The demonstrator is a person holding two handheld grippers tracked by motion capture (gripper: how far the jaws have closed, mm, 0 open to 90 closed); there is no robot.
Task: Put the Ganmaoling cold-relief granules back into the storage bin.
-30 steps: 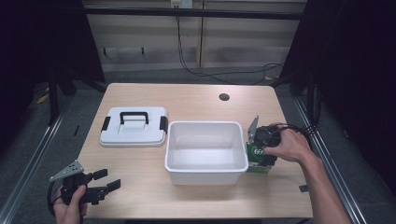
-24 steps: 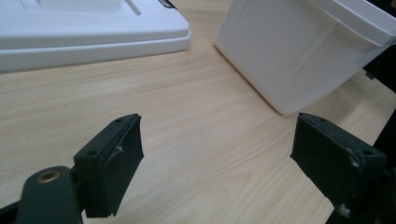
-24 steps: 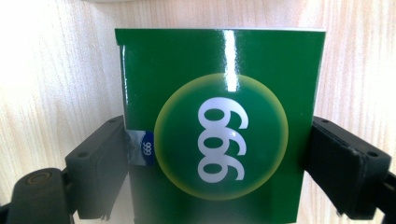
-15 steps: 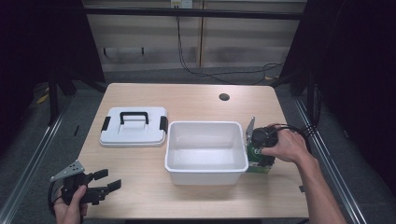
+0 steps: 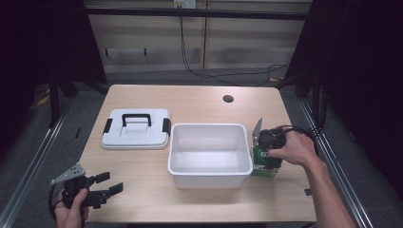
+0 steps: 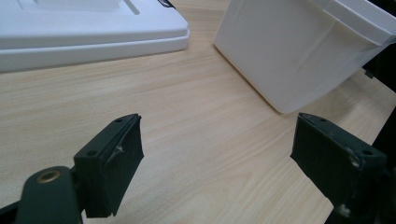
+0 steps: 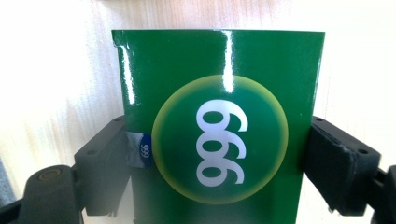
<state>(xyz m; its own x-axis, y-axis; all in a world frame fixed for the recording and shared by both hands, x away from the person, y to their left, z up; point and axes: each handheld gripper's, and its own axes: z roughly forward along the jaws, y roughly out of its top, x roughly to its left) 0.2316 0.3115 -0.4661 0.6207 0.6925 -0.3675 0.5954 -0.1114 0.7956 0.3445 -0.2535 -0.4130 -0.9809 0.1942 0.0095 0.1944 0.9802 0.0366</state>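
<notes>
**Operator A:** High view, item one: right gripper [image 5: 266,154] at the green box [image 5: 263,164], which stands on the table [image 5: 199,97] near its right edge, just beside the right wall of the white bin [image 5: 209,153]. Change since a second ago: slight. The hand has settled a little lower over the box; the box has not left the table.

**Operator B:** Meaning for the work?

**Operator A:** I judge the grasp is just closing, the lift into the bin not yet begun. Right gripper view: green box [image 7: 217,121] between both jaws, pads touching its two sides, held at box width.

**Operator B:** Item two, left side?

**Operator A:** Left gripper [image 5: 107,185] at the table's near left corner, drifted a touch toward that edge. Jaws wide apart, holding nothing; bare wood between them. White lid [image 5: 136,129] lies flat left of the bin, untouched.
</notes>
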